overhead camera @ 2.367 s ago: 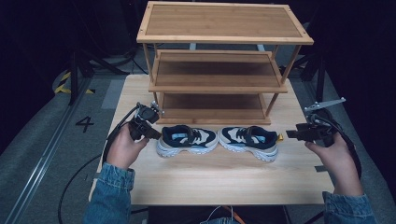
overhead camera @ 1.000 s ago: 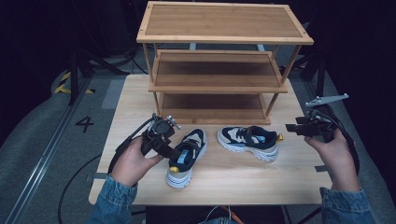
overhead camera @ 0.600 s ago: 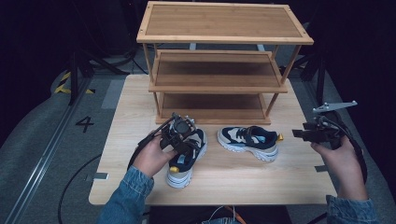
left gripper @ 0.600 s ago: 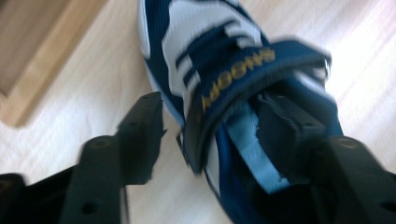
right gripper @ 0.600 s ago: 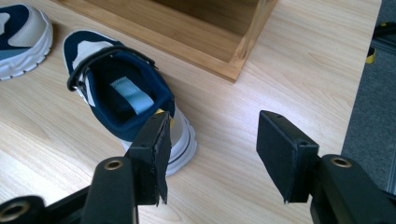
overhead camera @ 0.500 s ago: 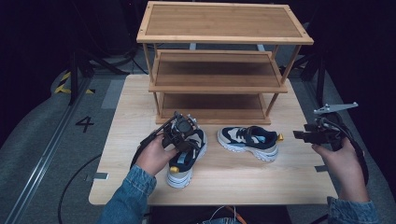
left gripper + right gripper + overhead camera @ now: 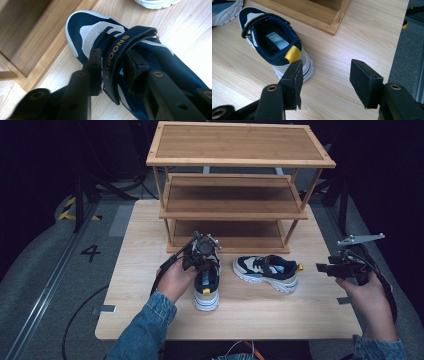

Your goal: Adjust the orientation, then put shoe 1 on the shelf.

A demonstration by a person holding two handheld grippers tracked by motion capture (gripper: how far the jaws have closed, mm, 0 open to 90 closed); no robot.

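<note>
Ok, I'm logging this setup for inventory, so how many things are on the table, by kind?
Shoes: 2, one with the left gripper around its strap, one lying free.
Racks: 1, wooden, three shelves.
Total: 3.

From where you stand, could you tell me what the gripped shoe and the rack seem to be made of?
Shoe: navy woven mesh upper, matte, with smoother white overlays, probably synthetic leather; fabric strap lettered in gold.
Rack: light wood, possibly bamboo; fine straight grain, satin finish.
The left gripper pinches the strap.
</note>
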